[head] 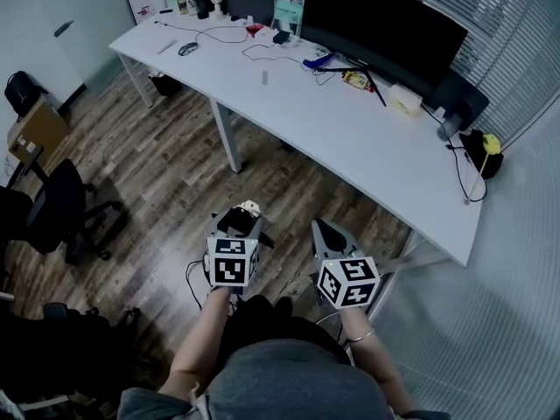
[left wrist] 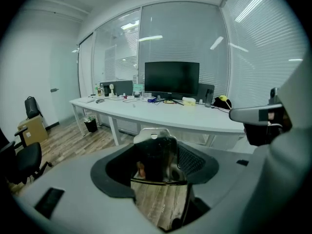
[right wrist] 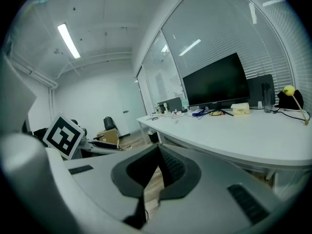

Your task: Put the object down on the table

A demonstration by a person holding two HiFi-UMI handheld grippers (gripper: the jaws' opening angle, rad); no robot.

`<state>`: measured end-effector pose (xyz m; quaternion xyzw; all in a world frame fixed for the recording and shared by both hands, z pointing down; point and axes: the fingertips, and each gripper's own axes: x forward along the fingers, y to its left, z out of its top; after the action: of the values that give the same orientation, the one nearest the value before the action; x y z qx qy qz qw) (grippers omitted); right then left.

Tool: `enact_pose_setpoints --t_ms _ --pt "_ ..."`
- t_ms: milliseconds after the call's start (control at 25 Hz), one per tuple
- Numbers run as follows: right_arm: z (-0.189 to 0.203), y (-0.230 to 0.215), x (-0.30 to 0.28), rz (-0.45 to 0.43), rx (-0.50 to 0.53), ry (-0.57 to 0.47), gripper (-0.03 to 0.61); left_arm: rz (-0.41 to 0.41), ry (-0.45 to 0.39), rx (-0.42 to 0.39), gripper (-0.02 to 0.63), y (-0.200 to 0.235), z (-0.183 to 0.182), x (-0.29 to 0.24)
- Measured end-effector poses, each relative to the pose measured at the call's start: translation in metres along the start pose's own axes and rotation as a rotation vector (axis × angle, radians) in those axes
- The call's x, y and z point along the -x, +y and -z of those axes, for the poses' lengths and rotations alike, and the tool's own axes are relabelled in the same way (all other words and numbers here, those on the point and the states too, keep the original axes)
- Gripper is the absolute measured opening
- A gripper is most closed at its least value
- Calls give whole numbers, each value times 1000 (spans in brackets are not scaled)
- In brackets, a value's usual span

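Grey left tongs (head: 239,220) and right tongs (head: 324,232) bear black-and-white marker cubes (head: 232,262).

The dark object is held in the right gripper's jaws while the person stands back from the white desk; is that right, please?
Not quite: the dark object sits in the jaws of the left gripper, as the left gripper view shows; the right gripper is shut and empty. The person does stand back from the white desk.

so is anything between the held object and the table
Nothing visible. Only open wooden floor lies between the dark glossy object with a pale top in the left gripper and the long white table's bare near edge.
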<state>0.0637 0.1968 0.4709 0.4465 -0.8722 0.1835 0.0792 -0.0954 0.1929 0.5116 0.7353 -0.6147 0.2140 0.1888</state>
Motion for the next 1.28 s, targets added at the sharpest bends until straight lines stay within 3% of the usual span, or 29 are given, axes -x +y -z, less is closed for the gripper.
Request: enact_pose_setpoints --t_ms 560,800,1280 --pt "-4 -35 -25 7 -34 10 6 -11 -10 -2 284 3 -29 -45" --pt "-14 -47 -64 14 -35 28 6 -5 17 0 284 19 -38 -81" --pt "-61 -70 -170 40 -24 31 6 20 17 -3 284 75 -98 -168"
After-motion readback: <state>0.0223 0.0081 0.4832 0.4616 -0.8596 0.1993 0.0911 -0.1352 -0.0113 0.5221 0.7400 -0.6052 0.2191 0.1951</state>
